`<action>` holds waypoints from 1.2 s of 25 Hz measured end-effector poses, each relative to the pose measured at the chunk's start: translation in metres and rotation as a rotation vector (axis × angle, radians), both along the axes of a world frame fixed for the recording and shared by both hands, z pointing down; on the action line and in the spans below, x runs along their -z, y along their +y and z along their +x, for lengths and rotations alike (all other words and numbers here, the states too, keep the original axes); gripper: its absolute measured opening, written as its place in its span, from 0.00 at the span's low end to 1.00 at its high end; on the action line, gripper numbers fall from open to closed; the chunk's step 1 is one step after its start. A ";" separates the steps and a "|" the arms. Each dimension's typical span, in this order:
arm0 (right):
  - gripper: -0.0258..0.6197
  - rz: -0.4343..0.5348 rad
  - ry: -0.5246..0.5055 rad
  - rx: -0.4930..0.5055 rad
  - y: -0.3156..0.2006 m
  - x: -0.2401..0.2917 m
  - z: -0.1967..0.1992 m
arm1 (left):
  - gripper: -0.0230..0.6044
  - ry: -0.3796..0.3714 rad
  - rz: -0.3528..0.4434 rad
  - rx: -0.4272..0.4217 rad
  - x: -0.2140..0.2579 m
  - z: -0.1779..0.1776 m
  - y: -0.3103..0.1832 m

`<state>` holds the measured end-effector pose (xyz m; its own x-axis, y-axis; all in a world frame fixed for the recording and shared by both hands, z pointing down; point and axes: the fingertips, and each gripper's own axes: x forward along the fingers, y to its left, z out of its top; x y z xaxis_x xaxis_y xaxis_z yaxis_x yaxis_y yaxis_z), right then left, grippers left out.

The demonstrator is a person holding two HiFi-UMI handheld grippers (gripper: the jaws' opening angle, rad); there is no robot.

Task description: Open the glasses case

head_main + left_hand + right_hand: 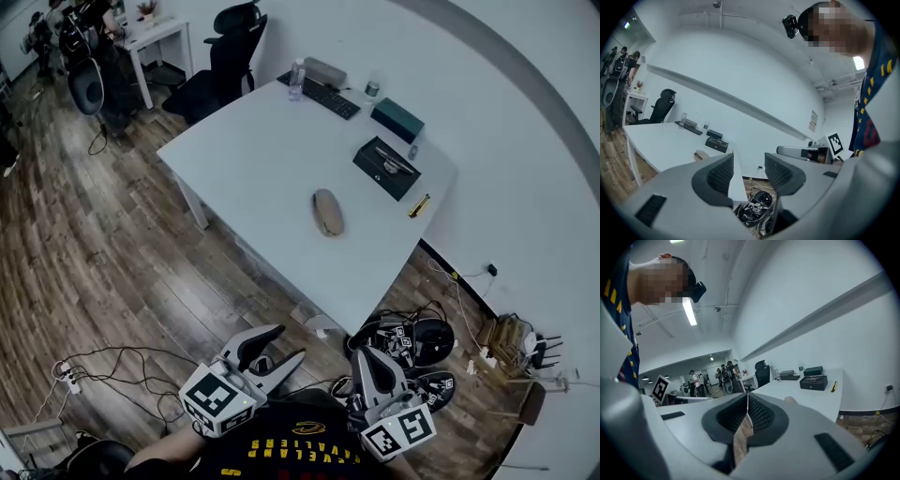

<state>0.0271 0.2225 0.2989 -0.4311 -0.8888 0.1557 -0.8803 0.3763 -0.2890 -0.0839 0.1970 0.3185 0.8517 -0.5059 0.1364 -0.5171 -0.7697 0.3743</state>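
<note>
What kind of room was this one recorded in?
Most likely an office or lab workroom: a white desk with a keyboard on it, a black swivel chair pulled up beside it, and a wood floor.

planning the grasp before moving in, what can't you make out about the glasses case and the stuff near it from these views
The glasses case, head view: too small to show its seam or hinge.
Same case, right gripper view: only a sliver shows above the right gripper.
The yellow object, head view: too small to name.
</note>
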 end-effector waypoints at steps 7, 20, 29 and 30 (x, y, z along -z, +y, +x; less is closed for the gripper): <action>0.07 0.013 0.028 0.028 -0.020 0.010 -0.016 | 0.39 0.020 -0.010 0.050 -0.001 -0.023 -0.017; 0.07 -0.002 -0.005 0.078 -0.053 0.001 -0.017 | 0.39 0.002 -0.019 0.076 -0.006 -0.019 -0.042; 0.07 0.013 -0.058 0.094 -0.092 -0.001 0.010 | 0.39 -0.032 -0.003 0.106 -0.002 0.009 -0.078; 0.07 0.014 -0.062 0.098 -0.098 -0.001 0.015 | 0.39 -0.037 0.000 0.107 -0.001 0.014 -0.083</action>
<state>0.0420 0.1243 0.3000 -0.5245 -0.8438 0.1138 -0.8195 0.4641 -0.3362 -0.0695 0.1139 0.3199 0.7874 -0.5936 0.1663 -0.6096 -0.7095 0.3536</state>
